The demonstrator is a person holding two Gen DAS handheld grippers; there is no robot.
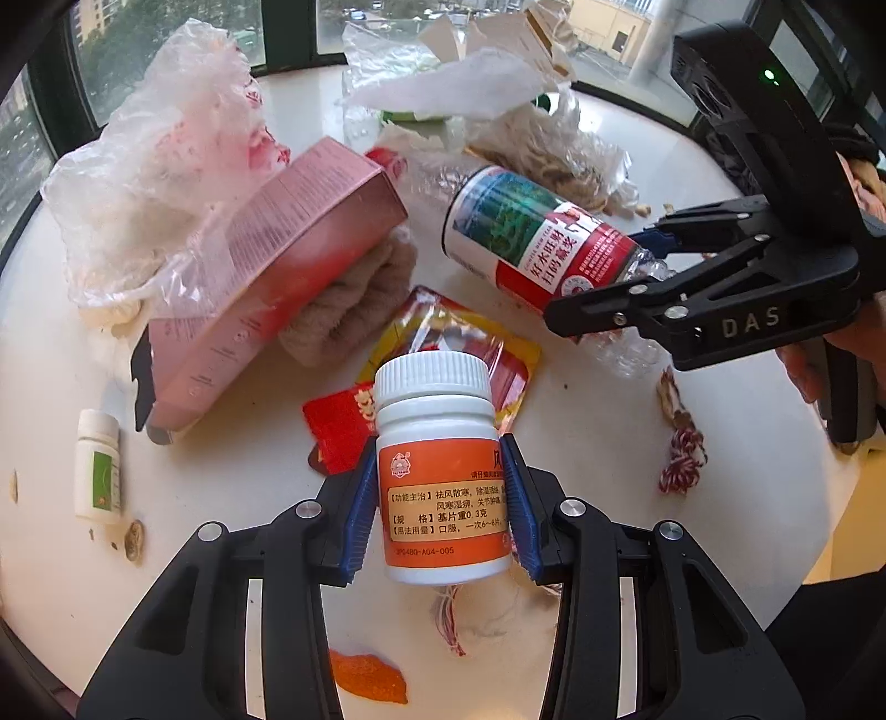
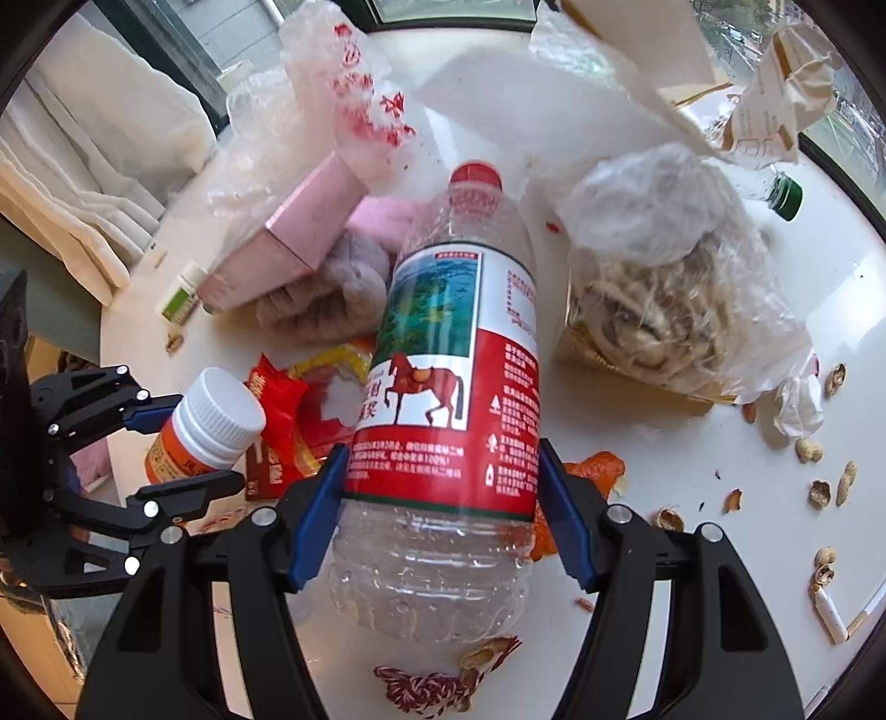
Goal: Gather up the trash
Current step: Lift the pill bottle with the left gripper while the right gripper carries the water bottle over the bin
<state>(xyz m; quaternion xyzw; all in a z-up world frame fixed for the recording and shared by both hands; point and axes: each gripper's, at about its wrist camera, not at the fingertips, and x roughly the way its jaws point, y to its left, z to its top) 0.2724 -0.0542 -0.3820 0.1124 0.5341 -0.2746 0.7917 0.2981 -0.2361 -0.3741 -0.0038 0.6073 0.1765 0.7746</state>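
2 grips: pill bottle (image 1: 440, 476) between left jaws, water bottle (image 2: 448, 387) between right jaws.

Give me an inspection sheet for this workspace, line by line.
Surface: white round table, littered.
Job's things: pill bottle in the left gripper; empty water bottle in the right gripper.
Clutter: pink box, plastic bags, red wrapper, peanut shells, cigarette, orange peel, small green-label bottle.
Grippers: both clamped on their bottles.
Cables: nothing seen.
Surroundings: windows behind the table.
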